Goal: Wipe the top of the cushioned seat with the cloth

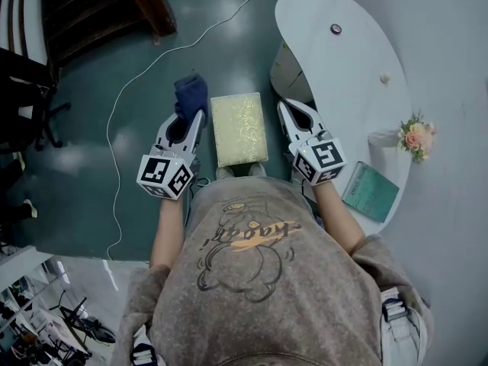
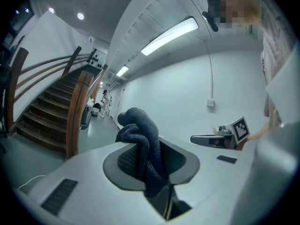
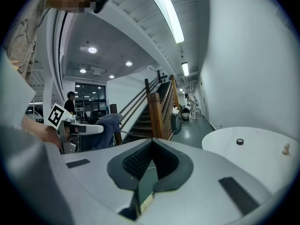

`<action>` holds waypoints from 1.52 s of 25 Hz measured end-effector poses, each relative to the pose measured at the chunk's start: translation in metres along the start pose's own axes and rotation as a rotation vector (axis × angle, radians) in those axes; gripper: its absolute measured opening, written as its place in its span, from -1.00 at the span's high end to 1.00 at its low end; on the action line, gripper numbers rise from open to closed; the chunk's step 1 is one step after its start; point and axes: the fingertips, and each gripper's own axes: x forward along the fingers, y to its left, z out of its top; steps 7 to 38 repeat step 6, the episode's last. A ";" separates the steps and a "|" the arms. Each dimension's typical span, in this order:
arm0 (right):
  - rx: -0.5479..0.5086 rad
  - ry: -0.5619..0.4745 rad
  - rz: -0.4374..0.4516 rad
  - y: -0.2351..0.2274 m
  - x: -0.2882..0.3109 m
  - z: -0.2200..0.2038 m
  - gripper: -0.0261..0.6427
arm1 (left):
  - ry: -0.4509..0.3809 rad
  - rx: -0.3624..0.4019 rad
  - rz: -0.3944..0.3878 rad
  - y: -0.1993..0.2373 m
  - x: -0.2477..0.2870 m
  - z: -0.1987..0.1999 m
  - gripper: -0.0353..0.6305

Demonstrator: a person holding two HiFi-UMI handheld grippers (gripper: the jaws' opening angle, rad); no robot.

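The cushioned seat (image 1: 239,128) is a small stool with a pale gold top, standing straight in front of me on the green floor. My left gripper (image 1: 197,115) hovers just left of it, shut on a dark blue cloth (image 1: 191,91) that bunches up beyond the fingertips. In the left gripper view the cloth (image 2: 140,142) hangs pinched in the left gripper (image 2: 151,159). My right gripper (image 1: 284,107) is held just right of the seat, shut and empty; the right gripper (image 3: 149,161) has its jaws together. Neither gripper touches the seat.
A white curved table (image 1: 347,75) stands at the right, carrying a flower bunch (image 1: 415,136), a green booklet (image 1: 370,191) and a small round object (image 1: 335,29). A wooden staircase (image 1: 99,6) is at the upper left. A white cable (image 1: 145,67) runs across the floor.
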 end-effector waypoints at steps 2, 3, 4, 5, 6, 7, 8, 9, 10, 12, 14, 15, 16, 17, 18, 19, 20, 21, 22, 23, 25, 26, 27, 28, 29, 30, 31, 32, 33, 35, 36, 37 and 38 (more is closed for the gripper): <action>0.000 0.003 0.000 0.001 0.000 0.000 0.91 | 0.003 0.002 0.004 0.001 -0.001 0.000 0.64; 0.001 0.003 0.000 0.002 -0.001 0.000 0.91 | 0.004 0.002 0.005 0.001 -0.002 0.000 0.64; 0.002 0.004 0.000 0.002 -0.001 0.000 0.92 | 0.004 0.003 0.005 0.001 -0.002 0.000 0.64; 0.003 0.005 -0.001 0.002 -0.001 -0.001 0.92 | 0.004 0.003 0.006 0.001 -0.002 -0.001 0.64; 0.004 0.005 -0.002 0.002 -0.002 -0.002 0.91 | 0.005 0.003 0.006 0.002 -0.003 -0.001 0.64; 0.004 0.005 -0.002 0.002 -0.002 -0.002 0.91 | 0.005 0.003 0.006 0.002 -0.003 -0.001 0.64; 0.004 0.005 -0.002 0.002 -0.002 -0.002 0.91 | 0.005 0.003 0.006 0.002 -0.003 -0.001 0.64; 0.004 0.005 -0.002 0.002 -0.002 -0.002 0.91 | 0.005 0.003 0.006 0.002 -0.003 -0.001 0.64; 0.004 0.005 -0.002 0.002 -0.002 -0.002 0.91 | 0.005 0.003 0.006 0.002 -0.003 -0.001 0.64; 0.004 0.005 -0.002 0.002 -0.002 -0.002 0.91 | 0.005 0.003 0.006 0.002 -0.003 -0.001 0.64; 0.004 0.005 -0.002 0.002 -0.002 -0.002 0.91 | 0.005 0.003 0.006 0.002 -0.003 -0.001 0.64; 0.004 0.005 -0.002 0.002 -0.002 -0.002 0.91 | 0.005 0.003 0.006 0.002 -0.003 -0.001 0.64; 0.004 0.005 -0.002 0.002 -0.002 -0.002 0.91 | 0.005 0.003 0.006 0.002 -0.003 -0.001 0.64; 0.004 0.005 -0.002 0.002 -0.002 -0.002 0.91 | 0.005 0.003 0.006 0.002 -0.003 -0.001 0.64; 0.004 0.005 -0.002 0.002 -0.002 -0.002 0.91 | 0.005 0.003 0.006 0.002 -0.003 -0.001 0.64; 0.004 0.005 -0.002 0.002 -0.002 -0.002 0.91 | 0.005 0.003 0.006 0.002 -0.003 -0.001 0.64; 0.004 0.005 -0.002 0.002 -0.002 -0.002 0.91 | 0.005 0.003 0.006 0.002 -0.003 -0.001 0.64; 0.004 0.005 -0.002 0.002 -0.002 -0.002 0.91 | 0.005 0.003 0.006 0.002 -0.003 -0.001 0.64; 0.004 0.005 -0.002 0.002 -0.002 -0.002 0.91 | 0.005 0.003 0.006 0.002 -0.003 -0.001 0.64; 0.004 0.005 -0.002 0.002 -0.002 -0.002 0.91 | 0.005 0.003 0.006 0.002 -0.003 -0.001 0.64; 0.004 0.005 -0.002 0.002 -0.002 -0.002 0.91 | 0.005 0.003 0.006 0.002 -0.003 -0.001 0.64; 0.004 0.005 -0.002 0.002 -0.002 -0.002 0.91 | 0.005 0.003 0.006 0.002 -0.003 -0.001 0.64; 0.004 0.005 -0.002 0.002 -0.002 -0.002 0.91 | 0.005 0.003 0.006 0.002 -0.003 -0.001 0.64; 0.004 0.005 -0.002 0.002 -0.002 -0.002 0.91 | 0.005 0.003 0.006 0.002 -0.003 -0.001 0.64; 0.004 0.005 -0.002 0.002 -0.002 -0.002 0.91 | 0.005 0.003 0.006 0.002 -0.003 -0.001 0.64; 0.004 0.005 -0.002 0.002 -0.002 -0.002 0.91 | 0.005 0.003 0.006 0.002 -0.003 -0.001 0.64; 0.004 0.005 -0.002 0.002 -0.002 -0.002 0.91 | 0.005 0.003 0.006 0.002 -0.003 -0.001 0.64; 0.004 0.005 -0.002 0.002 -0.002 -0.002 0.91 | 0.005 0.003 0.006 0.002 -0.003 -0.001 0.64; 0.004 0.005 -0.002 0.002 -0.002 -0.002 0.91 | 0.005 0.003 0.006 0.002 -0.003 -0.001 0.64; 0.004 0.005 -0.002 0.002 -0.002 -0.002 0.91 | 0.005 0.003 0.006 0.002 -0.003 -0.001 0.64; 0.004 0.005 -0.002 0.002 -0.002 -0.002 0.91 | 0.005 0.003 0.006 0.002 -0.003 -0.001 0.64; 0.004 0.005 -0.002 0.002 -0.002 -0.002 0.91 | 0.005 0.003 0.006 0.002 -0.003 -0.001 0.64; 0.004 0.005 -0.002 0.002 -0.002 -0.002 0.91 | 0.005 0.003 0.006 0.002 -0.003 -0.001 0.64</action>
